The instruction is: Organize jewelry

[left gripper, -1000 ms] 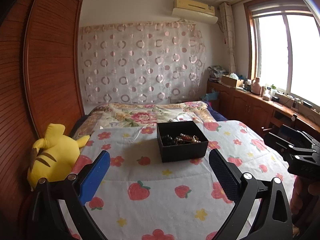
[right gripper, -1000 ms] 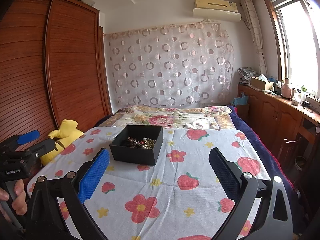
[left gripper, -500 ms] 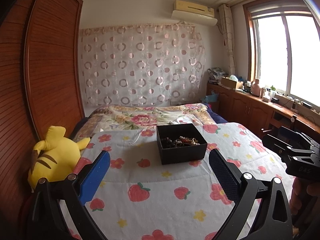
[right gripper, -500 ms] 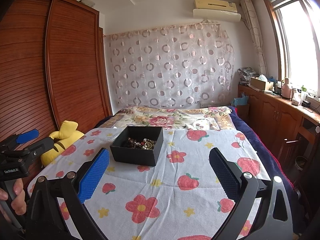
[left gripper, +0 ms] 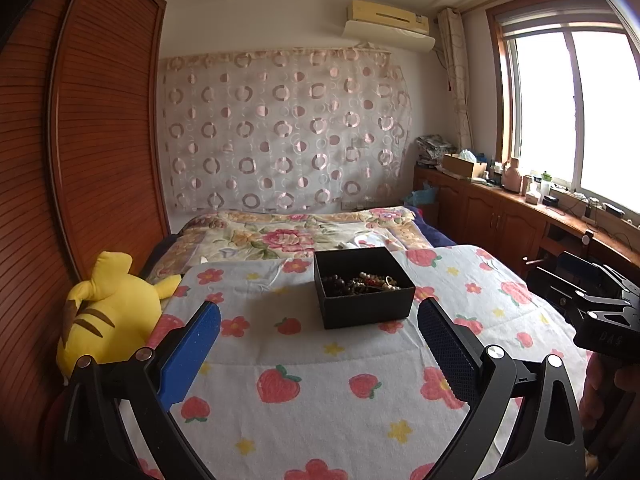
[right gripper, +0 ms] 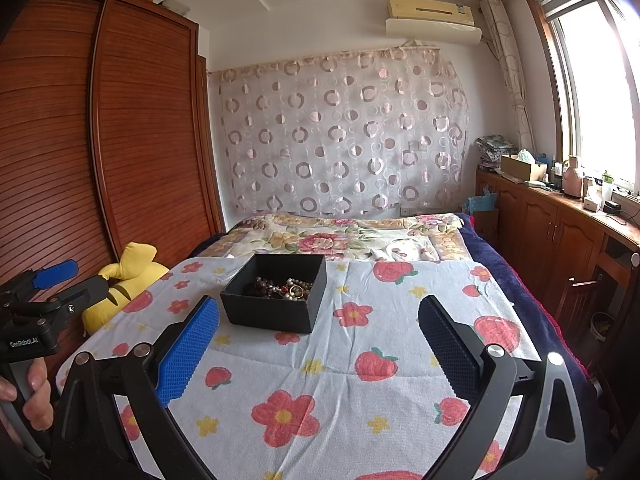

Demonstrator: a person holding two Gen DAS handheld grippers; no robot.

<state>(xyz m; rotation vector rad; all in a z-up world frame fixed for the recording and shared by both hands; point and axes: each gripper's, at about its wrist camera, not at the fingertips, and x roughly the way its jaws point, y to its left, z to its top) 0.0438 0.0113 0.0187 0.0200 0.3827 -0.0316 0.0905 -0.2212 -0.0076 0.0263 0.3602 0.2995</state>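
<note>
A black open box (left gripper: 362, 288) (right gripper: 276, 294) stands on the flower-and-strawberry blanket (left gripper: 320, 380) (right gripper: 360, 360) on the bed. Inside lies a tangle of jewelry (left gripper: 362, 282) (right gripper: 282, 289): dark beads, pearls, a gold ring. My left gripper (left gripper: 319, 326) is open, held short of the box, nothing between its fingers. My right gripper (right gripper: 319, 326) is open too, to the right of the box and nearer than it. Each gripper shows at the edge of the other's view, held by a hand (right gripper: 28, 392).
A yellow plush toy (left gripper: 104, 312) (right gripper: 120, 284) lies at the bed's left edge against the wooden wardrobe (left gripper: 80, 160). A folded floral quilt (left gripper: 288, 236) lies behind the box. Wooden cabinets (right gripper: 560, 232) with clutter run along the right under the window.
The left wrist view has tilted up slightly, so the box sits a little lower in it. The right wrist view is nearly unchanged. Both grippers stay open.
</note>
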